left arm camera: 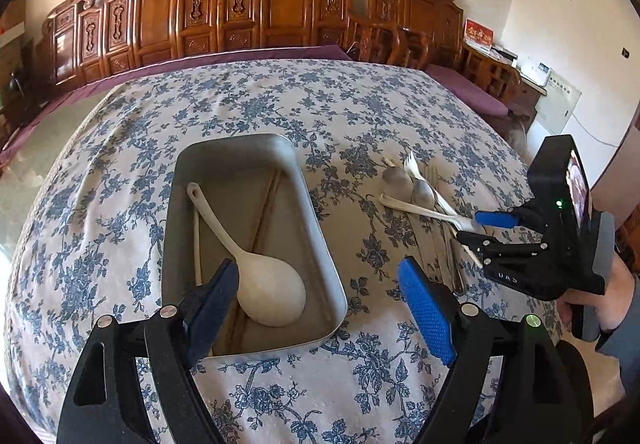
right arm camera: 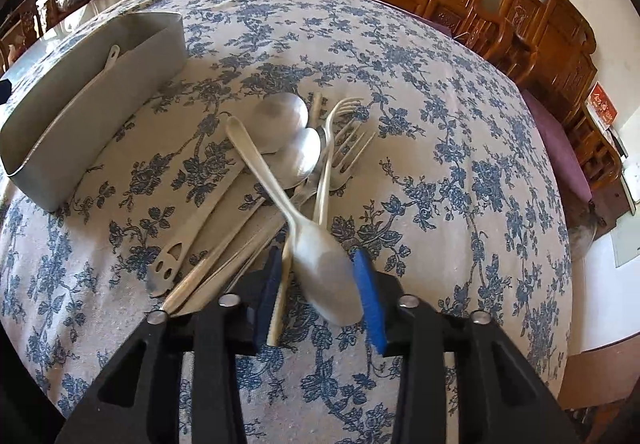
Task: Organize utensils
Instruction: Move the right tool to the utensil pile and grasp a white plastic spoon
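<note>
A metal tray point(left arm camera: 316, 212) on the floral cloth holds a big cream ladle point(left arm camera: 268, 292) and chopsticks point(left arm camera: 264, 204). My left gripper point(left arm camera: 318, 272) hangs open over the tray's near end, its pads wide on either side of the ladle's bowl and clear of it. To the right lies a pile of spoons and forks point(right arm camera: 312, 148). My right gripper point(right arm camera: 317, 256) is down at the pile's near end, jaws partly apart. A pale spoon point(right arm camera: 320, 268) has its blurred bowl between the pads, the right pad at its rim, and I see no firm squeeze. In the left wrist view that spoon point(left arm camera: 420, 209) reaches left from the right gripper point(left arm camera: 470, 227).
A cream slotted spatula point(right arm camera: 172, 256) and long handles lie between the pile and the tray point(right arm camera: 100, 92). A cream serrated knife point(right arm camera: 280, 304) runs under the right gripper's left pad. Carved wooden chairs point(left arm camera: 280, 4) ring the round table. A hand point(left arm camera: 608, 308) holds the right gripper.
</note>
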